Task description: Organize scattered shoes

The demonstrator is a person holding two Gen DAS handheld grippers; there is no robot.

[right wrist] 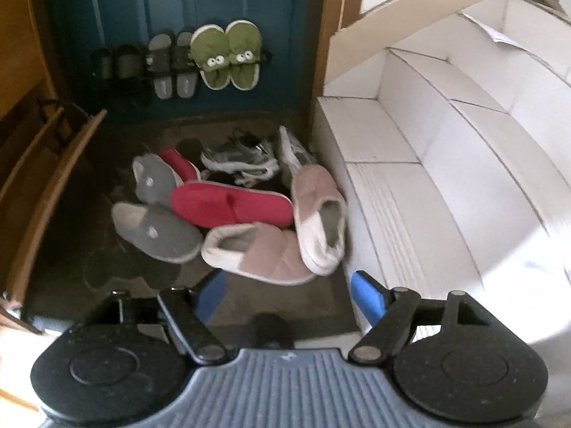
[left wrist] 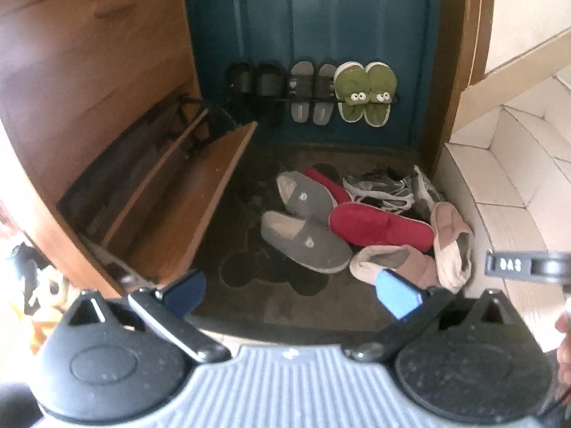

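Note:
A heap of shoes lies on a dark doormat (left wrist: 249, 296) before a blue door. Two grey slippers (left wrist: 307, 240) (right wrist: 153, 232) lie at its left, two red slippers (left wrist: 382, 226) (right wrist: 228, 203) in the middle, two pink slippers (left wrist: 451, 239) (right wrist: 317, 214) at the right, and white-laced sneakers (left wrist: 385, 187) (right wrist: 239, 162) behind. My left gripper (left wrist: 291, 294) hangs open above the mat's near side, holding nothing. Above the near pink slipper (right wrist: 257, 251), my right gripper (right wrist: 289, 294) is open and empty too.
A wooden shoe cabinet with a tilted-open drawer (left wrist: 171, 192) stands at the left. A rack on the door (left wrist: 310, 98) holds black, grey and green frog slippers (right wrist: 226, 55). White stacked boxes (right wrist: 446, 160) fill the right side. The other gripper's edge (left wrist: 528, 264) shows at right.

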